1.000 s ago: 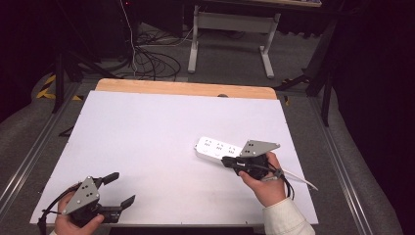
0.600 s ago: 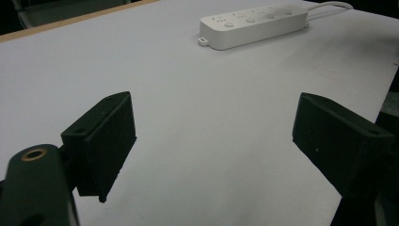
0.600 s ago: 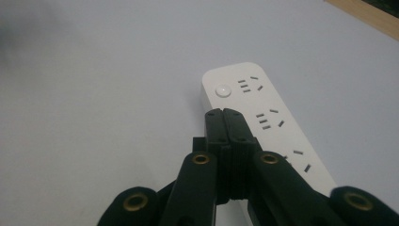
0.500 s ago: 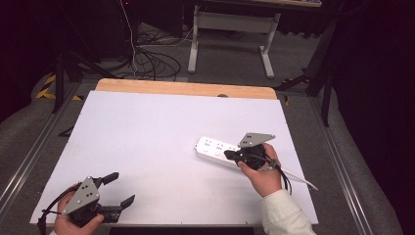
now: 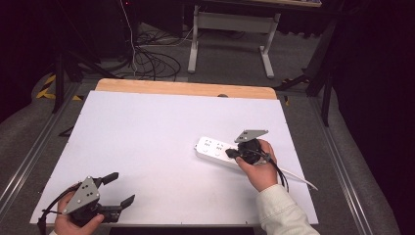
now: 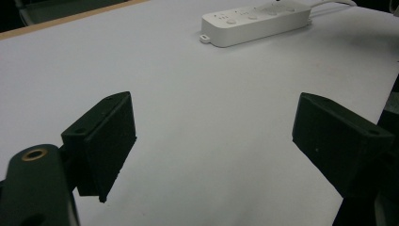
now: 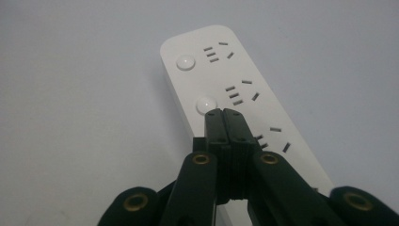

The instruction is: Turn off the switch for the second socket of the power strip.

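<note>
From the high view I see the white power strip (image 5: pixel 220 152) lying on the white table sheet (image 5: pixel 147 147), right of centre and angled, its cord (image 5: pixel 298 177) trailing off toward the near right edge. My right gripper (image 5: pixel 230 153) sits over the strip's near half, held in the right hand (image 5: pixel 259 166), its black tips pressed together and pointing left across the strip's top face. My left gripper (image 5: pixel 122 188) rests at the near left corner of the sheet, well apart from the strip, jaws spread wide with nothing between them.

In the left gripper view I look along the two black jaws, which stand far apart over bare sheet. The power strip (image 6: pixel 256 21) lies well beyond them, toward the upper right, with its row of round buttons facing up.

In the right gripper view the jaws are closed against each other, pinching nothing. Their joined tips (image 7: pixel 223 114) sit right at the second round button (image 7: pixel 205 104) of the power strip (image 7: pixel 197 70), just over its edge; I cannot tell whether they touch it. The first button (image 7: pixel 185 62) and its socket slots lie farther ahead, clear of the tips.
</note>
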